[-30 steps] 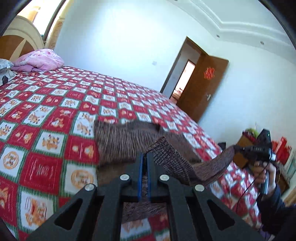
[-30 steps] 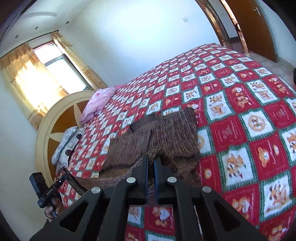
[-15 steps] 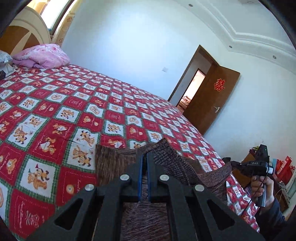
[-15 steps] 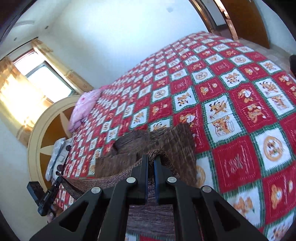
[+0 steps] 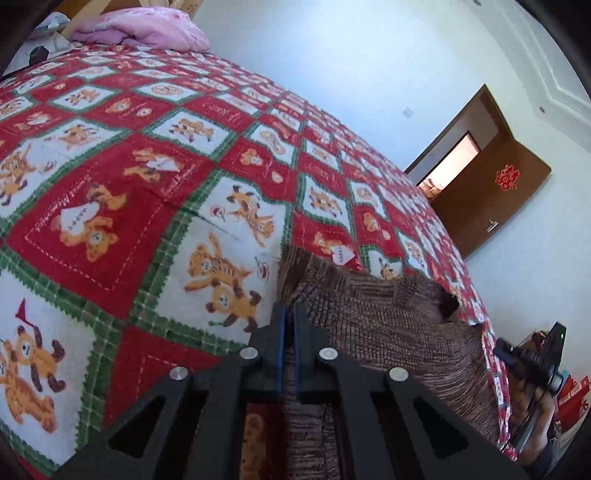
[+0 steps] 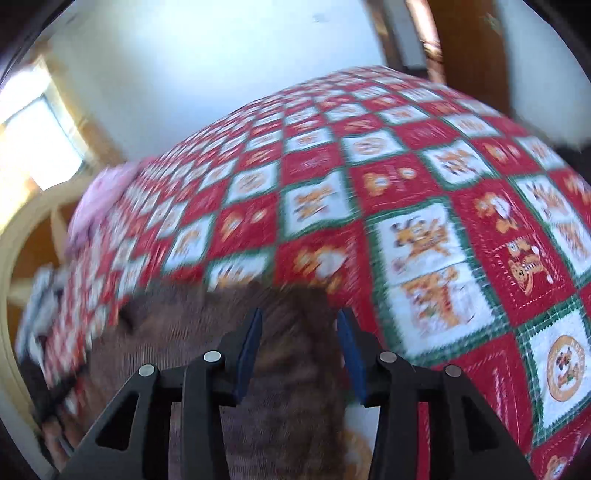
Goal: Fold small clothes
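Observation:
A small brown knitted garment [image 5: 384, 325] lies folded over on the red and white bear-pattern bedspread [image 5: 122, 206]. My left gripper [image 5: 289, 314] is shut on the garment's left edge, low over the bed. In the right wrist view, which is blurred, my right gripper [image 6: 299, 325] is open with the brown garment [image 6: 284, 369] lying between and under its fingers. The right gripper also shows in the left wrist view [image 5: 528, 360] at the far right, beside the bed edge.
A pink pillow [image 5: 140, 31] lies at the head of the bed, with a wooden headboard [image 6: 22, 280] behind it. A brown door [image 5: 491, 195] stands open at the far wall. Red items [image 5: 570, 398] sit beside the bed at the right.
Both grippers have carried the garment's near edge forward and down over the rest of it. The right gripper has opened and let go. The left stays shut on the cloth.

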A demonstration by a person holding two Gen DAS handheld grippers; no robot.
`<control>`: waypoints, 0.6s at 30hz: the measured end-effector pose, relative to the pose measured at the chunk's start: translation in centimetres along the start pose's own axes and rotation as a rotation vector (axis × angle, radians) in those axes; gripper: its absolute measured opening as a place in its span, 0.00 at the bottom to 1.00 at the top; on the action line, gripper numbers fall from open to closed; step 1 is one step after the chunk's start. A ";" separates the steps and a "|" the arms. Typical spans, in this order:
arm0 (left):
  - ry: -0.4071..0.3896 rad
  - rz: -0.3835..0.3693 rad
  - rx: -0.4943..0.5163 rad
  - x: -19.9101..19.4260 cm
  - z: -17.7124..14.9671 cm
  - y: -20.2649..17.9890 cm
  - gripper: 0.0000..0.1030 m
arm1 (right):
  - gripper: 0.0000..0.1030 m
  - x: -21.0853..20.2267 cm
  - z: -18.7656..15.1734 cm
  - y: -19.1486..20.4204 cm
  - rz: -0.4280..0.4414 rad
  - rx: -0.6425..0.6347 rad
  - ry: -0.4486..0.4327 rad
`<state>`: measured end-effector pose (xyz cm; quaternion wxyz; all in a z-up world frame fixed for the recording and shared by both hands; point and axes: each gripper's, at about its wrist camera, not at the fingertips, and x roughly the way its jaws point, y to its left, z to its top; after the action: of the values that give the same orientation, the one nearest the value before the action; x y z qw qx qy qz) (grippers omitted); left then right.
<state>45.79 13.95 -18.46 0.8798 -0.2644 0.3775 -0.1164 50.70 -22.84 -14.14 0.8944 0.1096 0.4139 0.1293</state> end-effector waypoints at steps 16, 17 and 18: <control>0.003 -0.034 0.014 0.6 -0.3 0.3 0.04 | 0.43 4.6 1.5 2.2 -0.041 -0.217 0.086; 0.001 -0.039 0.012 0.6 -0.3 0.3 0.04 | 0.42 5.3 1.4 2.8 -0.077 -0.248 0.104; -0.003 -0.045 0.015 0.6 -0.3 0.3 0.04 | 0.29 5.7 1.2 3.3 -0.136 -0.281 0.100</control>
<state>45.94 13.82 -19.14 0.8795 -0.2662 0.3695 -0.1385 54.71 -17.99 -16.40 0.8860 -0.0513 0.4420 0.1303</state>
